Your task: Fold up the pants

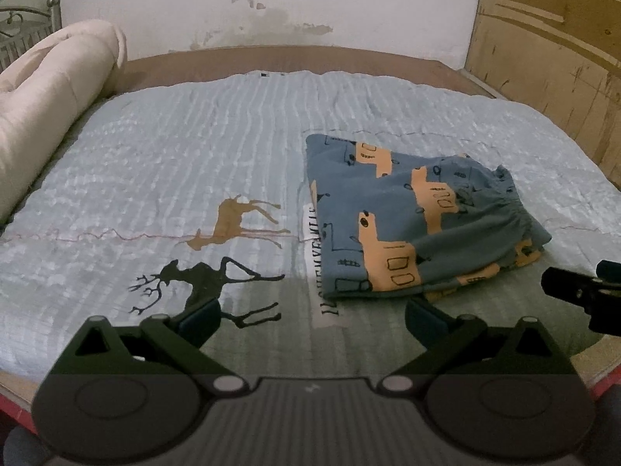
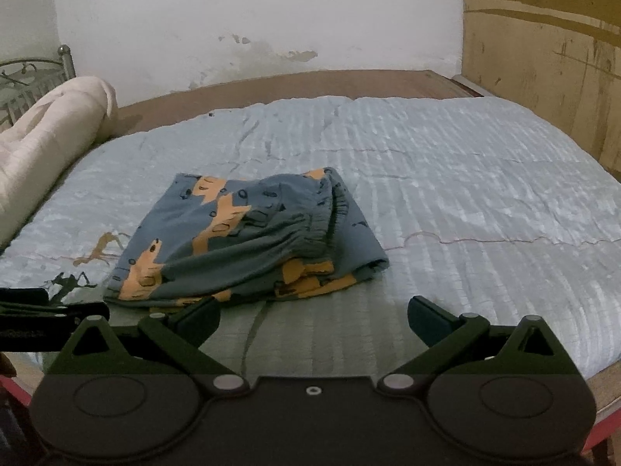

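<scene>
The pants [image 1: 407, 217] are blue-grey with orange vehicle prints and lie folded in a compact stack on the light blue quilt [image 1: 174, 155], elastic waistband on top at the right. They also show in the right wrist view [image 2: 240, 237]. My left gripper [image 1: 310, 322] is open and empty, just in front of the stack's near edge. My right gripper [image 2: 312, 320] is open and empty, just in front of the stack and slightly to its right. The right gripper's tip shows at the right edge of the left wrist view [image 1: 582, 291].
A rolled cream blanket [image 1: 42, 112] lies along the bed's left side. A wooden panel [image 1: 551, 62] stands at the right and a white peeling wall [image 1: 271, 0] behind. Deer prints [image 1: 236, 221] mark the quilt left of the pants. The bed's front edge is near.
</scene>
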Demonstrator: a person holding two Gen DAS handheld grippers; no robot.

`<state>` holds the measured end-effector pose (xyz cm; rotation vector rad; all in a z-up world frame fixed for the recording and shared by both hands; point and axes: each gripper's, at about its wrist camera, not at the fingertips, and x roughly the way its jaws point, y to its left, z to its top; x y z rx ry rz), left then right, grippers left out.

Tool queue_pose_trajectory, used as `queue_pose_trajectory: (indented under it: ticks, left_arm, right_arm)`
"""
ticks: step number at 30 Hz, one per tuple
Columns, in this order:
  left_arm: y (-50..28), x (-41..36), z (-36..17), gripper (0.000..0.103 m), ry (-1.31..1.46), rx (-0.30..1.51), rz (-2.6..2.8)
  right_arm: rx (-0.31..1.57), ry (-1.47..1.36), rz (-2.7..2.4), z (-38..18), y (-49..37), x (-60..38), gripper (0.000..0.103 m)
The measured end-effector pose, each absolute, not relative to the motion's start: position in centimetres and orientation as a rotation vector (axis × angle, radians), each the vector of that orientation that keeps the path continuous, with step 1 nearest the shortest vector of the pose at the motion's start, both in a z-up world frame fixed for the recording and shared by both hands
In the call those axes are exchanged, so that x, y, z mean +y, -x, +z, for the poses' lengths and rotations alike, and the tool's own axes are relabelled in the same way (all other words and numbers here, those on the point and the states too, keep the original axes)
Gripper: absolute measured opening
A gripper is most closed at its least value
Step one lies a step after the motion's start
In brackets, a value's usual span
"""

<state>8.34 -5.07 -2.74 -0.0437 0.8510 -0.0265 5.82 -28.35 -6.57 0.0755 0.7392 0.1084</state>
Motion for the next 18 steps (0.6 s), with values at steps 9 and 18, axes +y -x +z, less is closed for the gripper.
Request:
queue_pose_trajectory:
  ticks: [9, 18]
  left_arm:
    - [-8.3, -4.1, -2.9, 0.103, 0.075, 0.883, -0.057]
    - [-6.3, -2.4, -3.7, 0.103, 0.067, 0.905, -0.088]
  right_arm:
    - [0.734, -0.071, 0.147, -6.3, -6.4, -28.1, 0.102]
    - [0.767, -0.073, 0.134, -6.9, -7.2, -28.5, 0.102]
